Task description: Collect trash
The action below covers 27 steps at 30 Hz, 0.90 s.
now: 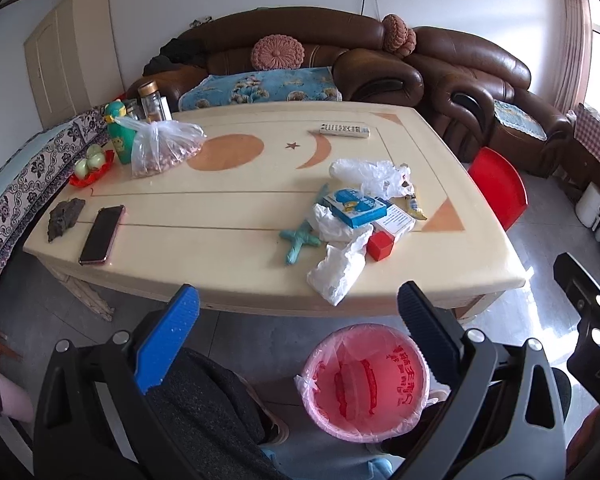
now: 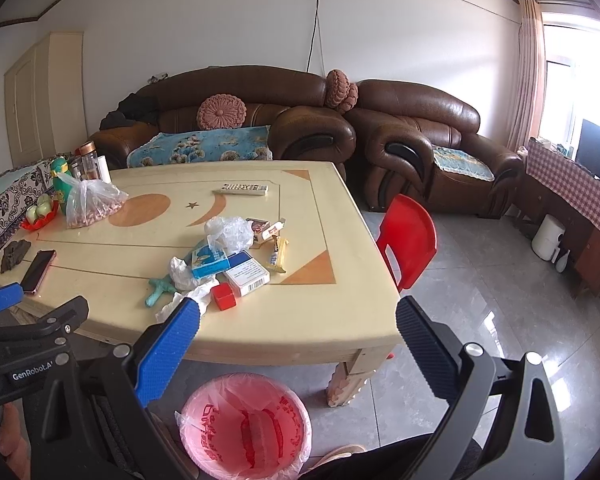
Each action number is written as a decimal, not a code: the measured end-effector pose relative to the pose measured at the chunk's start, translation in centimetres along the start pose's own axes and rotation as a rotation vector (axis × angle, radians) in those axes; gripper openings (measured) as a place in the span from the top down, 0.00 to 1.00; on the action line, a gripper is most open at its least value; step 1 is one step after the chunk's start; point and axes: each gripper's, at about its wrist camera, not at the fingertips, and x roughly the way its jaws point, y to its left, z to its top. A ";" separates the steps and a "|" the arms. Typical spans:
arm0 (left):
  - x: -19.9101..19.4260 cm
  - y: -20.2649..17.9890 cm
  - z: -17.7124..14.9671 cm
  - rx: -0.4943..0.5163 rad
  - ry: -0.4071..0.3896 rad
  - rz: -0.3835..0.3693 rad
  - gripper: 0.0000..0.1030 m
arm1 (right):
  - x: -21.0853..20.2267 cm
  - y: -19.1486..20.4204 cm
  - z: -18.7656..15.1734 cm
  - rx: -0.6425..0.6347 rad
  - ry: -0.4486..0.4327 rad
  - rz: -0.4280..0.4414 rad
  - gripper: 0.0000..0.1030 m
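A heap of trash lies on the cream table (image 1: 228, 276) (image 2: 300, 320): crumpled white tissues (image 1: 336, 272) (image 2: 182, 272), a clear plastic bag (image 1: 364, 174) (image 2: 228, 232), a blue box (image 1: 358, 206) (image 2: 210, 262), a white box (image 1: 396, 220) (image 2: 246, 274), a red cube (image 1: 381, 245) (image 2: 224, 297), a teal toy (image 1: 300, 240) (image 2: 160, 288) and a snack wrapper (image 2: 278, 256). A pink-lined trash bin (image 1: 366, 384) (image 2: 246, 426) stands on the floor below the table's front edge. My left gripper (image 1: 298, 312) and right gripper (image 2: 298, 318) are both open and empty, held before the table.
A phone (image 1: 102, 234) (image 2: 38, 270), a dark object (image 1: 64, 218), a bag of nuts (image 1: 160, 148) (image 2: 92, 200), a green bottle (image 1: 120, 132), a fruit dish (image 1: 90, 166) and a remote (image 1: 344, 130) (image 2: 240, 189) also lie on the table. A red chair (image 2: 408, 244) stands right; brown sofas behind.
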 end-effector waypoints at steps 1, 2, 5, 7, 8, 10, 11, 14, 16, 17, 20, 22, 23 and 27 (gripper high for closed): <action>0.1 0.2 0.1 -0.009 0.008 -0.004 0.06 | 0.2 -0.1 0.0 0.001 0.001 0.000 0.07; 0.3 0.4 0.1 -0.023 0.021 -0.016 0.06 | 0.2 -0.2 0.0 0.002 0.000 0.000 0.07; 0.7 0.9 0.0 -0.055 0.036 -0.020 0.06 | 0.1 -0.1 -0.3 0.008 0.002 -0.001 0.07; 0.6 1.2 0.0 -0.082 0.025 -0.022 0.06 | 0.1 -0.1 -0.3 0.009 0.003 0.000 0.07; 0.5 1.4 0.0 -0.095 0.016 -0.025 0.06 | 0.0 0.0 -0.3 0.008 0.003 0.000 0.07; 0.2 1.7 0.1 -0.108 0.000 -0.011 0.06 | 0.5 -0.3 -0.3 0.011 0.007 0.002 0.07; 0.1 1.7 0.2 -0.101 -0.006 0.005 0.06 | 0.9 -0.4 -0.2 0.013 0.012 0.003 0.07; -0.3 1.3 0.4 -0.059 -0.018 0.058 0.06 | 1.0 -0.3 -0.3 0.013 0.018 0.004 0.07; -0.3 1.5 0.4 -0.072 -0.011 0.047 0.06 | 1.0 -0.2 -0.2 0.012 0.017 0.004 0.07; -0.2 1.6 0.4 -0.080 -0.003 0.043 0.06 | 1.0 -0.2 -0.2 0.012 0.018 0.003 0.07; -0.1 1.7 0.4 -0.081 0.008 0.047 0.06 | 1.1 -0.1 -0.1 0.007 0.019 0.002 0.07; 0.0 1.7 0.4 -0.071 0.019 0.053 0.06 | 1.1 -0.1 -0.1 0.005 0.018 -0.006 0.07; 0.0 1.6 0.4 -0.065 0.021 0.054 0.06 | 1.1 -0.2 0.0 0.005 0.018 -0.009 0.07; -0.1 1.4 0.3 -0.049 0.021 0.058 0.06 | 1.1 -0.1 0.1 0.004 0.013 -0.006 0.07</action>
